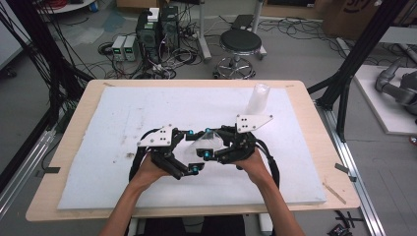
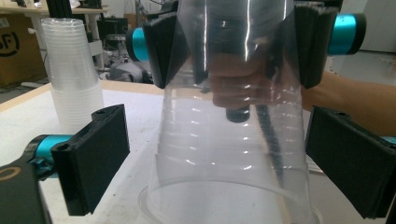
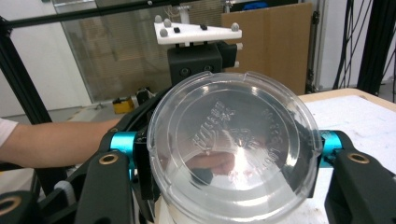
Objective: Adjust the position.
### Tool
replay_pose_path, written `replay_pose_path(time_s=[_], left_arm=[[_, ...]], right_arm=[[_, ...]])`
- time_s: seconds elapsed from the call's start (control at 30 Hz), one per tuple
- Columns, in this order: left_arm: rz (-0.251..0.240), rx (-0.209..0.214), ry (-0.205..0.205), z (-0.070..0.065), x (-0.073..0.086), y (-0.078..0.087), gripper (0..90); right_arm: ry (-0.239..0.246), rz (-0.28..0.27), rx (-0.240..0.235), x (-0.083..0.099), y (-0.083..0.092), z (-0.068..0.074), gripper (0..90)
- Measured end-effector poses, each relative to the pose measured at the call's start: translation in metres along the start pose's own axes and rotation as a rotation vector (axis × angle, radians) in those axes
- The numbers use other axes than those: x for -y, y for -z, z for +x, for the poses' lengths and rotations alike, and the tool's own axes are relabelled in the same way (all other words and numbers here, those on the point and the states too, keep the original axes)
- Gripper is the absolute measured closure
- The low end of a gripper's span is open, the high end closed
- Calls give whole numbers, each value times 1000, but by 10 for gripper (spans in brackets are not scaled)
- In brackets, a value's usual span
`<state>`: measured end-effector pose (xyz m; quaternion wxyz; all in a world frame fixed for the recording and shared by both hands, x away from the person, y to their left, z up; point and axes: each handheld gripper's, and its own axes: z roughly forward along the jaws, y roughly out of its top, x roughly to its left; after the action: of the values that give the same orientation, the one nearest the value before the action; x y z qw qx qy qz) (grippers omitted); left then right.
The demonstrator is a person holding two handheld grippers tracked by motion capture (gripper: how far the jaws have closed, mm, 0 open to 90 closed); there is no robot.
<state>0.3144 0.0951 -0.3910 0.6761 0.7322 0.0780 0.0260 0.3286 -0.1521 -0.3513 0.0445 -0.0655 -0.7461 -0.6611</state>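
Clear plastic is what both tools are busy with: a see-through cup [image 1: 207, 140] lies between the two grippers, roughly at the middle of the white foam pad [image 1: 98, 147] that covers the wooden table [image 1: 314, 162].

The right gripper [image 1: 207, 143] has its jaws pinched onto the cup's sides near the closed base; in the left gripper view its black pads [image 2: 161, 51] press against the cup wall [image 2: 224, 140] on both flanks, and in the right gripper view the round embossed base [image 3: 233, 144] sits squarely between the jaws.

The left gripper [image 1: 192, 150] stands with its jaws spread wide. Its pads [image 2: 93, 158] flank the cup's wider, open end without touching it, a clear gap showing on each side, so it holds nothing.

A stack of clear cups [image 1: 258, 98] stands upright towards the far right corner of the pad, well apart from the held cup; the same stack [image 2: 72, 79] shows in the left gripper view behind the left jaw.

Both hands come in from the near edge of the table.
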Motion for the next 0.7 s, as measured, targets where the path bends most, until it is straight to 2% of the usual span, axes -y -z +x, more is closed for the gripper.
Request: replay_pose_path(time_s=[0.13, 0.7], left_arm=[[-24, -14, -6, -1, 2, 0, 68], [-12, -6, -8, -2, 6, 0, 198]], right_arm=[[-3, -10, -4, 0, 0, 0, 418], [0, -25, -11, 3, -2, 0, 418]])
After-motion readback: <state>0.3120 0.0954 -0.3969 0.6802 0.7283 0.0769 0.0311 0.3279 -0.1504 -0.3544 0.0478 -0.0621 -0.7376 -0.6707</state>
